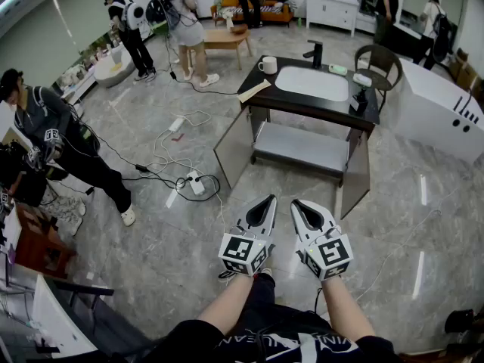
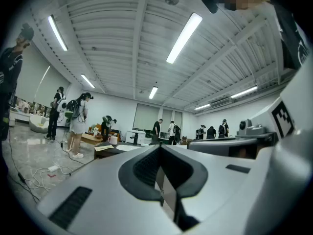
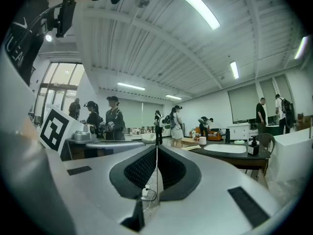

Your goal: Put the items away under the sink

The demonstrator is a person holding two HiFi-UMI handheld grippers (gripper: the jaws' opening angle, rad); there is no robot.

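Both tools are idle: the left gripper (image 1: 266,201) and right gripper (image 1: 300,205) are held level side by side in front of the person, each with its jaws fully together and nothing between them. The items to be stored sit well ahead on the dark countertop (image 1: 302,106) of the sink unit, none yet on the shelf (image 1: 302,146) below. Counted on the top: one white mug (image 1: 268,65), one flat pale sheet (image 1: 255,91), one dark pump bottle (image 1: 359,100), and two small pale items (image 1: 337,69) right of the basin, whose nature cannot be made out. The unit has two doors (image 1: 233,148), both standing open, and one shelf. Recommended practice for the approach: close in on the unit squarely, part the jaws before reaching the counter, take one item per gripper, and fill the back of the shelf first, clear of the doors.
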